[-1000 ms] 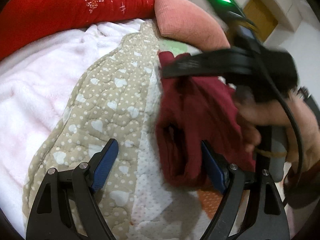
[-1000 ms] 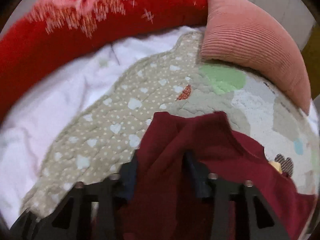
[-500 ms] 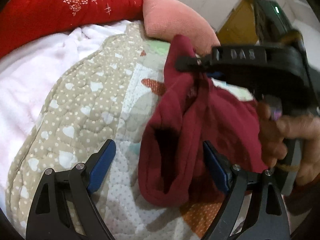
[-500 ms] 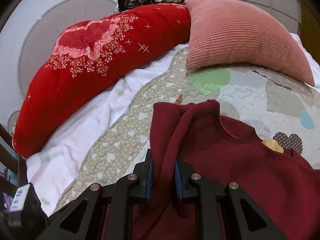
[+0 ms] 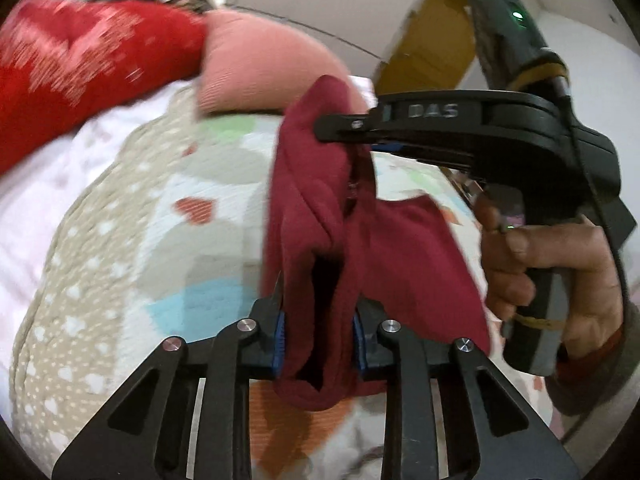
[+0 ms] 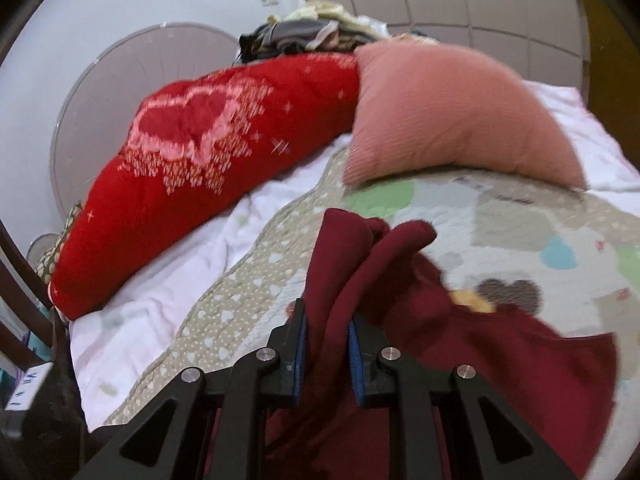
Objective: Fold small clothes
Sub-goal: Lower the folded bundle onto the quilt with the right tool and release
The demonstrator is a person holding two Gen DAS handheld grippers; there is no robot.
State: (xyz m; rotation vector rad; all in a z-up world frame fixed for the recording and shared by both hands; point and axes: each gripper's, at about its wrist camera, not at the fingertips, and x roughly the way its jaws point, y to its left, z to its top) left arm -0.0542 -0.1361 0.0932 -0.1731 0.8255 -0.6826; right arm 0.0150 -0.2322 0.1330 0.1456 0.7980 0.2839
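A small dark red garment [image 5: 320, 216] hangs lifted above the patchwork quilt [image 5: 132, 240]. My left gripper [image 5: 318, 340] is shut on its lower bunched edge, blue pads pressing the cloth on both sides. My right gripper [image 5: 340, 132], seen from the side in the left wrist view, is shut on the garment's upper edge. In the right wrist view the right gripper [image 6: 326, 344] clamps a fold of the garment [image 6: 460, 344], and the rest trails down to the right over the quilt [image 6: 500, 216].
A pink ribbed cushion [image 6: 448, 112] and a red flowered bolster [image 6: 208, 152] lie at the bed's head. A white fleece blanket [image 6: 168, 292] lies left of the quilt. A pile of clothes [image 6: 312, 32] sits behind the bolster.
My left gripper has closed from open onto the garment's lower edge. Both grippers have lifted the garment higher off the quilt. The right gripper stays shut on it.
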